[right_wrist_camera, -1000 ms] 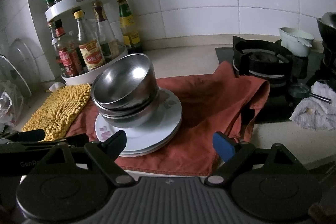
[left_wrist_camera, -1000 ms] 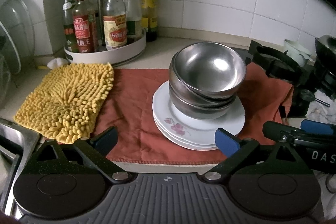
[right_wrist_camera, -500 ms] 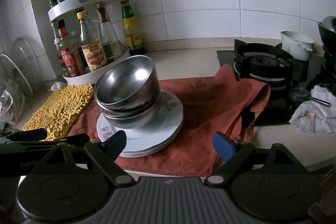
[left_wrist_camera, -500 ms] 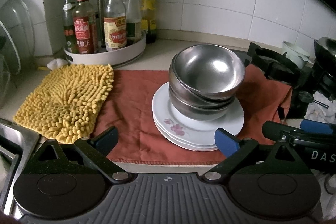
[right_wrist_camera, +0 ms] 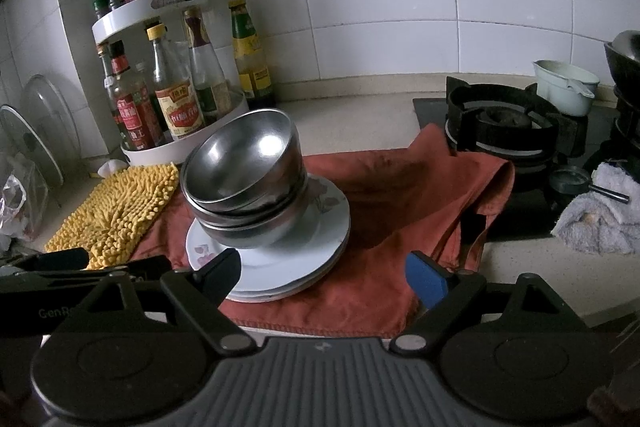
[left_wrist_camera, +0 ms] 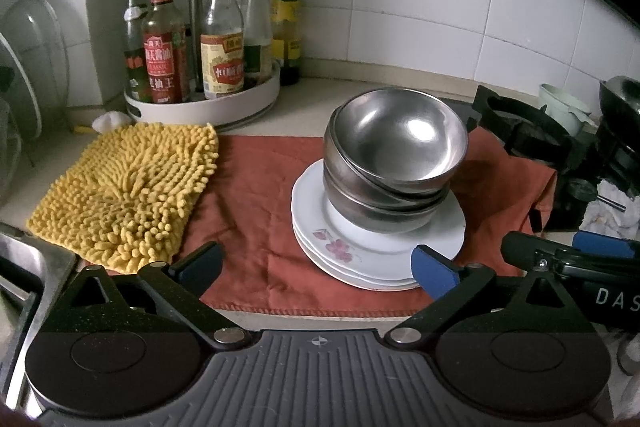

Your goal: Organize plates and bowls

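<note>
You hold both tongs spread and empty: the left tongs [left_wrist_camera: 316, 267] and the right tongs [right_wrist_camera: 324, 277] hang at the near edge of the counter [left_wrist_camera: 308, 107], neither touching anything. From the left view the bowls [left_wrist_camera: 394, 163] sit at about one o'clock, nested and leaning, on the plates [left_wrist_camera: 360, 255]; from the right view the same bowls [right_wrist_camera: 244, 183] lie at about eleven o'clock, tilted toward you on the plates [right_wrist_camera: 320, 239]. The whole stack rests on the red cloth [left_wrist_camera: 256, 195], probably so the crockery neither slips nor knocks on the counter. The yellow mat [left_wrist_camera: 124, 195] at ten o'clock overlaps the cloth's left end and likely serves for drying. With the bowls on top, you probably have to lift them off before the plates can be handled; their lean suggests a careful, low grip on the rim.
</note>
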The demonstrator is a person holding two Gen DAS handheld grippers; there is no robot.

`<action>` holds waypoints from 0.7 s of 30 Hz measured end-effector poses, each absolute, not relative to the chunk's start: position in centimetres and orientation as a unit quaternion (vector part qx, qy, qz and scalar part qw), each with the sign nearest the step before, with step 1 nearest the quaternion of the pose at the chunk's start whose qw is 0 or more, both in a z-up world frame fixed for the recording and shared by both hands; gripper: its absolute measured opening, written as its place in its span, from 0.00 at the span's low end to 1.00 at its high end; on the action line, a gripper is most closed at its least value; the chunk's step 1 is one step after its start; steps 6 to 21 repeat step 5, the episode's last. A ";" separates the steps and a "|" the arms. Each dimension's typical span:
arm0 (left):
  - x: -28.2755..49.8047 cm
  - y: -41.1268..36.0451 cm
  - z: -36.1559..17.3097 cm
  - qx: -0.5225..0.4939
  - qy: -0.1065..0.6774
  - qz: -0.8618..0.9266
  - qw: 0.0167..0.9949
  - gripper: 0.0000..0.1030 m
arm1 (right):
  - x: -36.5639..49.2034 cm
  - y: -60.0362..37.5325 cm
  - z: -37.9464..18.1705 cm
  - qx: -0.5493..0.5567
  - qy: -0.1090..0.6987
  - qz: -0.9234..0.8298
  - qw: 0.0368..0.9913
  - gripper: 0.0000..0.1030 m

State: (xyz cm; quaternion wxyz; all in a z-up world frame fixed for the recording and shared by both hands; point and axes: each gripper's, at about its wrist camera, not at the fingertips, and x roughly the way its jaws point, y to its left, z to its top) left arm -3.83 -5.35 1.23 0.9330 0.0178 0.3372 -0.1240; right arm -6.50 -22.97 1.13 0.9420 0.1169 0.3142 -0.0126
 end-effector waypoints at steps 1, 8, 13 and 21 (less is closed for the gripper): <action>-3.8 -5.4 1.2 0.017 0.338 -0.125 0.933 0.99 | -6.5 -23.0 1.1 0.117 0.314 -0.013 0.942 0.83; -3.9 -5.2 1.2 0.018 0.332 -0.124 0.935 1.00 | -6.5 -23.0 1.1 0.116 0.314 -0.012 0.942 0.83; -3.9 -5.2 1.2 0.018 0.332 -0.124 0.935 1.00 | -6.5 -23.0 1.1 0.116 0.314 -0.012 0.942 0.83; -3.9 -5.2 1.2 0.018 0.332 -0.124 0.935 1.00 | -6.5 -23.0 1.1 0.116 0.314 -0.012 0.942 0.83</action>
